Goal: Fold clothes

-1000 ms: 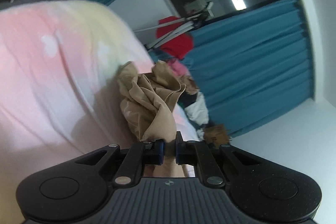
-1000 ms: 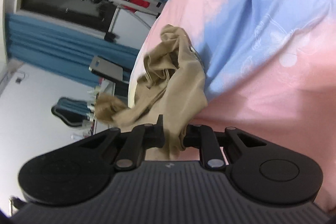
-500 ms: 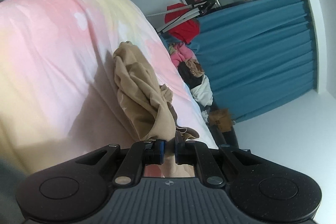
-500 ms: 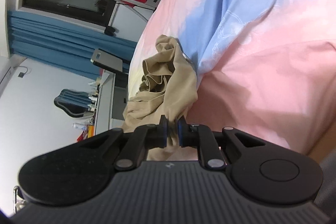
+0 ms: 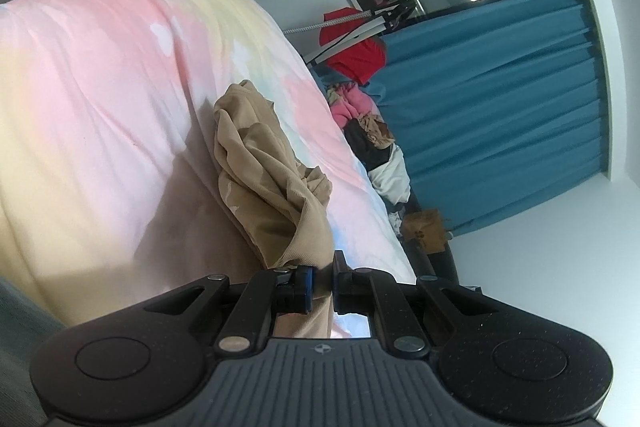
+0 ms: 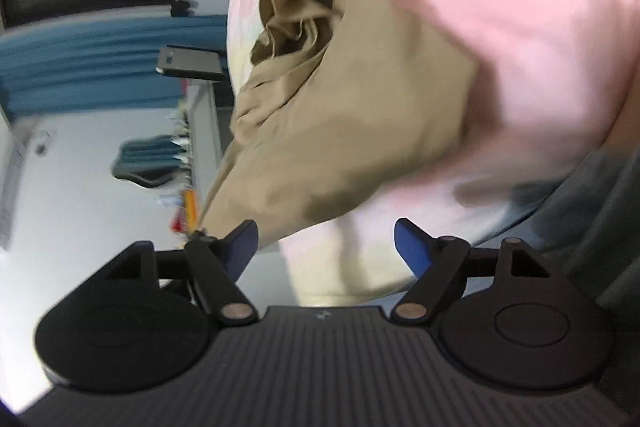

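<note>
A crumpled tan garment (image 5: 264, 179) lies on a pastel pink, yellow and blue bedspread (image 5: 92, 99). My left gripper (image 5: 321, 287) is shut on a corner of it, the cloth pinched between the blue pads. In the right wrist view the same tan garment (image 6: 336, 131) spreads over the bedspread (image 6: 500, 27), blurred by motion. My right gripper (image 6: 326, 247) has its jaws opening wide. The cloth's near edge rests by the left fingertip (image 6: 242, 239), and the pads press on nothing.
A heap of mixed clothes (image 5: 368, 135) lies at the far end of the bed by blue curtains (image 5: 500, 99). A red garment (image 5: 354, 49) hangs on an exercise machine. A desk with small items (image 6: 196, 131) stands beside the bed. Grey floor (image 6: 592, 195) shows at right.
The right gripper's jaws have parted and let go of the tan garment, and that view has rolled. The left gripper keeps its hold; the garment now lies stretched out rather than bunched.
</note>
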`<state>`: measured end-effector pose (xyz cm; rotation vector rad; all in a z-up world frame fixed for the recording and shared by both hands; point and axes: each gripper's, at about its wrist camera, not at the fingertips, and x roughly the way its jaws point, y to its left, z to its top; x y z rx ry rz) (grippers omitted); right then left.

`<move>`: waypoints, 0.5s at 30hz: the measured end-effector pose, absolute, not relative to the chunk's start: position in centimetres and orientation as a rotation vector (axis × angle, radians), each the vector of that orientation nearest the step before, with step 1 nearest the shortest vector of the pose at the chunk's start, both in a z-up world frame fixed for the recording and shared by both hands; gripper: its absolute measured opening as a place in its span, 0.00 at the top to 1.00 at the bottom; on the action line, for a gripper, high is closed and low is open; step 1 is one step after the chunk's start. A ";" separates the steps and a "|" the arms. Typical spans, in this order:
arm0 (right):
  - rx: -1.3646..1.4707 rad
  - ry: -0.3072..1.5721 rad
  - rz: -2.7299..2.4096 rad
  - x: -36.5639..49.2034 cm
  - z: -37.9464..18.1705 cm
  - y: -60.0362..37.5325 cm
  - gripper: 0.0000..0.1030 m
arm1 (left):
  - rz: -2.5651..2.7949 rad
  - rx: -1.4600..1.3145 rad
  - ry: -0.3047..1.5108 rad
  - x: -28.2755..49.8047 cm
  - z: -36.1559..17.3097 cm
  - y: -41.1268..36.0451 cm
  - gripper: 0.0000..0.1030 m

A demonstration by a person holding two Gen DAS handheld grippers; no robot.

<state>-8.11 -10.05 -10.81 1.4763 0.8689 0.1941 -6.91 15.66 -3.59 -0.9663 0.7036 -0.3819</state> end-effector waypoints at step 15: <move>1.209 0.517 0.003 -8.0 -5.0 -11.9 0.88 | -0.418 -1.008 0.672 -8.6 -2.2 15.9 0.92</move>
